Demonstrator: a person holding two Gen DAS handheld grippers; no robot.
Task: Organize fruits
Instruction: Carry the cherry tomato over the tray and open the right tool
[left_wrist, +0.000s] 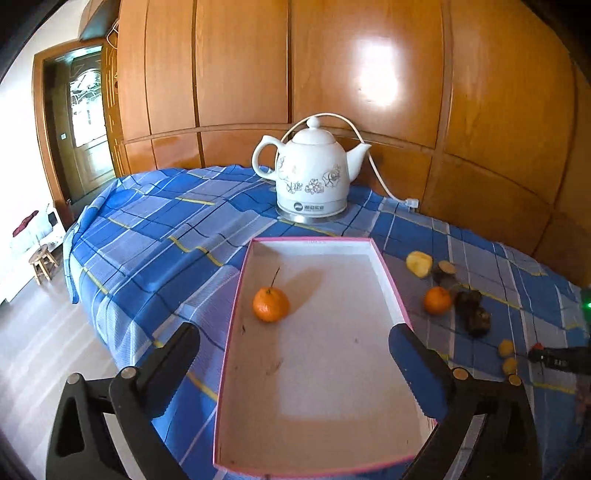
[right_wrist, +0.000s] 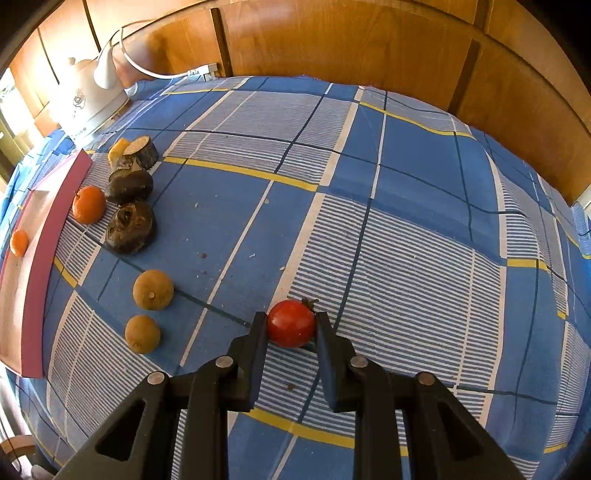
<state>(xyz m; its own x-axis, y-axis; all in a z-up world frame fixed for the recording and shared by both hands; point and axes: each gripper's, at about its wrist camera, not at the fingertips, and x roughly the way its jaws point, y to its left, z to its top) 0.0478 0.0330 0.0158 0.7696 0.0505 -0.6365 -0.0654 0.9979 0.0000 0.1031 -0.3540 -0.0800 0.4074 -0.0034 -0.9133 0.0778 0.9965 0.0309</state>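
Note:
A pink-rimmed white box (left_wrist: 236, 295) lies on the blue checked cloth, and one orange tangerine (left_wrist: 270, 304) with a stem rests inside it at the left. My left gripper (left_wrist: 295, 343) hangs wide open above the box's near half with nothing between its fingers. Right of the box sit a second tangerine (left_wrist: 437, 300), dark brown fruits (left_wrist: 476, 314) and a yellow piece (left_wrist: 419, 263). In the right wrist view my right gripper (right_wrist: 291, 326) is shut on a small red tomato (right_wrist: 291, 323) that sits on the cloth. Two tan round fruits (right_wrist: 153, 294) lie to its left.
A white floral electric kettle (left_wrist: 312, 177) with its cord stands behind the box against the wooden panelled wall. The table's left edge drops to the floor, where a small wooden stool (left_wrist: 42, 260) stands. The box's pink side wall (right_wrist: 48, 258) borders the fruit row.

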